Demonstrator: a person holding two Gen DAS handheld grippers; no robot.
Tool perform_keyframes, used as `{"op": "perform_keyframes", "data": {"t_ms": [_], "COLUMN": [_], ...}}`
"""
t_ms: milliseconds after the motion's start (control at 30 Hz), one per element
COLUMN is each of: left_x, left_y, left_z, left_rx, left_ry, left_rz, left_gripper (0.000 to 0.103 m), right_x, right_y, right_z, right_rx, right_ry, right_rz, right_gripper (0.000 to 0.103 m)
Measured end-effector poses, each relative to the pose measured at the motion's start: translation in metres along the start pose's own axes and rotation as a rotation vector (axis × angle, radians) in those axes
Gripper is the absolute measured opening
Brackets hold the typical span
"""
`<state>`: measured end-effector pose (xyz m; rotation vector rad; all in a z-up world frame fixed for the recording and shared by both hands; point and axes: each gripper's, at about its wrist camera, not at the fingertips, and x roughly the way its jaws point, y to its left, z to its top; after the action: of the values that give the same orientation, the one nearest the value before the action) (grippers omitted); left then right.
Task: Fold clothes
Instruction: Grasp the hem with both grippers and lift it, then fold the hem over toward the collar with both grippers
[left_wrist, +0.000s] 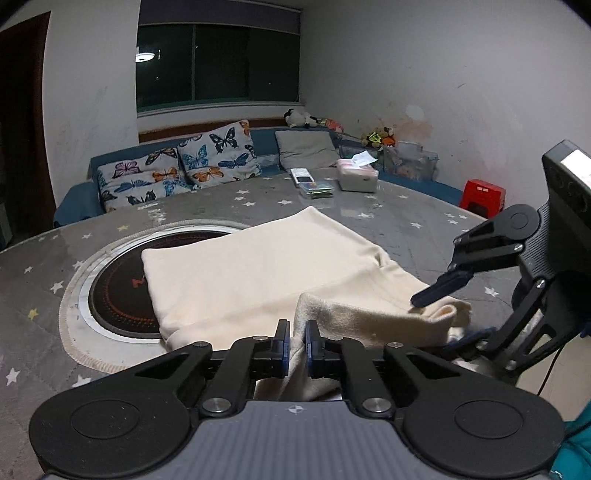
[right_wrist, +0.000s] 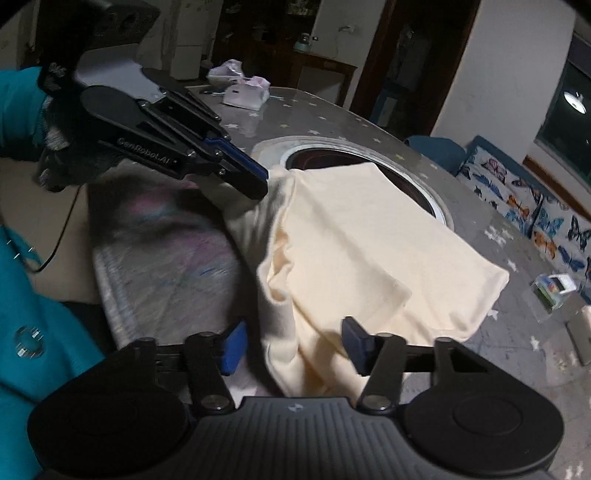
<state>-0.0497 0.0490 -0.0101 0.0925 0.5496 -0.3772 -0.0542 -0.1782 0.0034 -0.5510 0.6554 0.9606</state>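
A cream garment (left_wrist: 258, 273) lies partly folded on the grey star-patterned table (left_wrist: 406, 229), its far part spread flat over a round black hob. At the near edge my left gripper (left_wrist: 297, 345) is shut on a raised corner of the cloth; in the right wrist view the same left gripper (right_wrist: 260, 182) pinches the garment (right_wrist: 369, 240) at its upper left corner. My right gripper (right_wrist: 293, 345) is open, with a hanging fold of the garment between its wide-spread blue pads. From the left wrist view the right gripper (left_wrist: 443, 319) straddles the cloth's right near corner.
The round hob (left_wrist: 118, 280) is set into the table under the cloth. A tissue box (left_wrist: 358, 175), remote and small plastic box sit at the far side. A red stool (left_wrist: 482, 195) and a sofa with butterfly cushions (left_wrist: 177, 170) stand beyond. A grey patterned fabric (right_wrist: 159, 251) lies left of the garment.
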Motion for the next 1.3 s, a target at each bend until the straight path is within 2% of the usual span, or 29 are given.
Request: {"op": "perform_keyframes", "data": {"t_ms": [33, 67, 133, 167, 267, 333, 500, 667, 733, 800, 967, 1200, 1300], "left_x": [0.001, 0.002, -0.004, -0.008, -0.019, -0.025, -0.028, -0.026, -0.025, -0.025, -0.044, -0.092, -0.105], "left_y": [0.001, 0.002, 0.003, 0.003, 0.002, -0.001, -0.008, -0.010, -0.011, -0.012, -0.019, -0.034, -0.035], "left_z": [-0.001, -0.001, -0.006, -0.008, -0.017, -0.024, -0.037, -0.043, -0.046, -0.048, -0.040, -0.028, -0.024], "left_rx": [-0.003, -0.006, 0.001, 0.009, 0.040, 0.078, 0.185, 0.237, 0.258, 0.277, 0.261, 0.221, 0.202], "left_ry": [0.004, 0.008, 0.008, 0.007, 0.007, 0.006, 0.015, 0.017, 0.018, 0.018, -0.014, -0.048, -0.059], "left_rz": [0.001, 0.001, 0.006, 0.012, 0.031, 0.050, 0.096, 0.115, 0.122, 0.129, 0.099, 0.014, 0.002], "left_gripper": [0.010, 0.010, 0.015, 0.015, 0.020, 0.038, 0.042, 0.039, 0.019, 0.013, 0.010, 0.010, 0.010], "right_x": [0.003, 0.006, 0.011, 0.014, 0.017, 0.015, 0.010, 0.004, 0.002, 0.000, -0.017, -0.064, -0.085], "right_y": [-0.003, -0.006, -0.011, -0.014, -0.023, -0.028, -0.033, -0.032, -0.031, -0.029, -0.025, -0.004, 0.005], "right_z": [0.001, 0.003, 0.005, 0.007, 0.010, 0.012, 0.018, 0.022, 0.022, 0.020, 0.019, 0.015, 0.013], "right_rx": [0.014, 0.029, 0.058, 0.072, 0.125, 0.157, 0.199, 0.212, 0.218, 0.226, 0.215, 0.184, 0.170], "right_ry": [-0.001, -0.003, -0.006, -0.007, -0.019, -0.030, -0.057, -0.086, -0.098, -0.110, -0.153, -0.175, -0.184], "right_rz": [0.005, 0.009, 0.018, 0.023, 0.034, 0.037, 0.035, 0.023, 0.016, 0.010, -0.001, 0.018, 0.027], "right_gripper": [0.038, 0.034, 0.020, 0.017, 0.014, 0.012, 0.011, 0.010, 0.010, 0.009, 0.009, 0.009, 0.009]}}
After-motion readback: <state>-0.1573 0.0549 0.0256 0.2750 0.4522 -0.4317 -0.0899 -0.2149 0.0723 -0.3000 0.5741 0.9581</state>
